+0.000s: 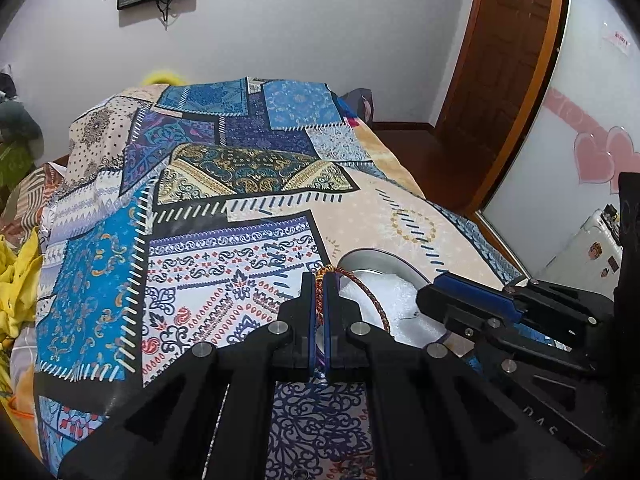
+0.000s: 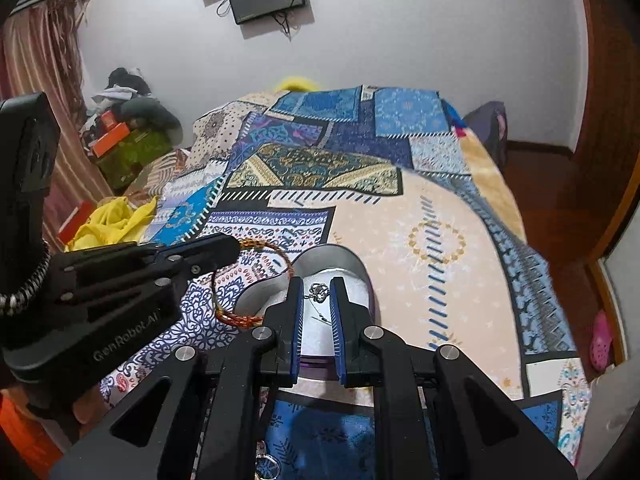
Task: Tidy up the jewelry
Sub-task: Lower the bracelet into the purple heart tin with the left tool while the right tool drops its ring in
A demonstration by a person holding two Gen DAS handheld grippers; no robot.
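My left gripper is shut on a red-and-gold beaded bracelet and holds it at the left rim of a round silver tin with white padding inside. In the right wrist view the left gripper holds the bracelet as a hanging loop beside the tin. My right gripper is open over the tin, its fingers either side of a small silver pendant on a thin chain lying on the padding. The right gripper also shows in the left wrist view.
The tin sits on a bed covered by a blue, white and beige patchwork quilt. Yellow cloth and boxes lie off the bed's left side. A wooden door and floor are to the right.
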